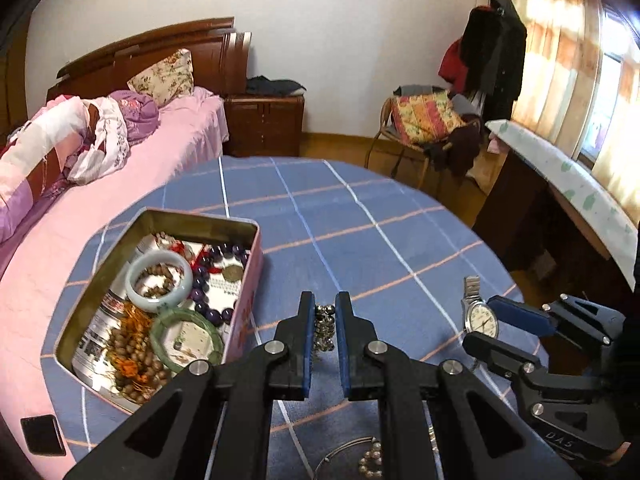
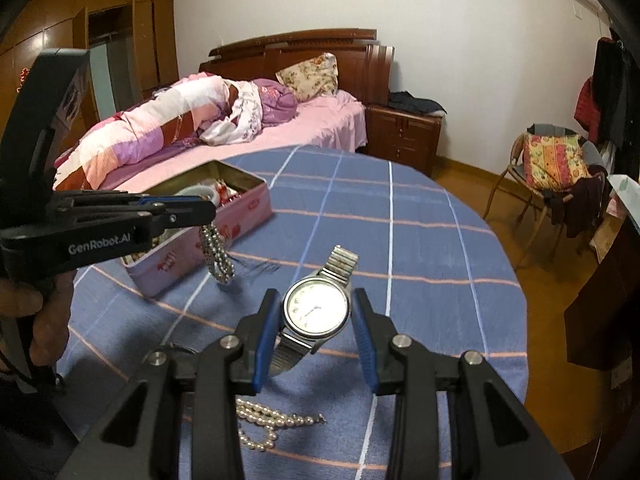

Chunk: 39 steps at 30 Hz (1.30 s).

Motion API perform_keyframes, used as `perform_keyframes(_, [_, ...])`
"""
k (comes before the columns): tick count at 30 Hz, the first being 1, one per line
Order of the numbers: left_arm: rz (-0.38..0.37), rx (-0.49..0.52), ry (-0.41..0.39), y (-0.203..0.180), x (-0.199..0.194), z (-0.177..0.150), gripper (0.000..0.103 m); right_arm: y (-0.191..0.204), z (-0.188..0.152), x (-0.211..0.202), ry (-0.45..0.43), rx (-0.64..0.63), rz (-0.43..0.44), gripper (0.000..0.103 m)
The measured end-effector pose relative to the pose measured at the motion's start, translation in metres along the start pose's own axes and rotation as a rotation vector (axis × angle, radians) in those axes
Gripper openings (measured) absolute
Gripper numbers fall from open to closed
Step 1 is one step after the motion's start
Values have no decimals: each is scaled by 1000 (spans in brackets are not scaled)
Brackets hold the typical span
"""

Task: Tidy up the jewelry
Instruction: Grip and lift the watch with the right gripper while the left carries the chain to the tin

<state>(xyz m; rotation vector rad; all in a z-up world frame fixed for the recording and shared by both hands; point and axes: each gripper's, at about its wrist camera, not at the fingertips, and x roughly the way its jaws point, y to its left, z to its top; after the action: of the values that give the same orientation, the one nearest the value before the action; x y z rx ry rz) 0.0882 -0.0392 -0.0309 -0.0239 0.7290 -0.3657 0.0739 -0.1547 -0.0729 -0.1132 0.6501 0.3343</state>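
My left gripper is shut on a silver bead bracelet, which hangs from it just right of the pink tin box; the right wrist view shows the bracelet dangling beside the tin. The tin holds jade bangles, purple beads and wooden beads. My right gripper holds a silver wristwatch by its case, lifted above the blue checked tablecloth. The watch also shows in the left wrist view.
A pearl necklace lies on the cloth below the right gripper. A thin silver ring and small beads lie near the front edge. A bed stands at the left, a chair with clothes at the right.
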Motion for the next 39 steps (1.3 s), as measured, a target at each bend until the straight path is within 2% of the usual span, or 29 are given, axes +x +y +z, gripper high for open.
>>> perform_keyframes(15, [-9,13,-94,9,-44,26,9,18,29,-13,-69,-72,13,38])
perform_keyframes(31, [118,32,-186,58,-80,62,9,61,85,-16,-153,-196,84,38])
perform_keyframes(39, [167,-3,-177,86,-71,64,9,79,111,2,-152,-199,140,38])
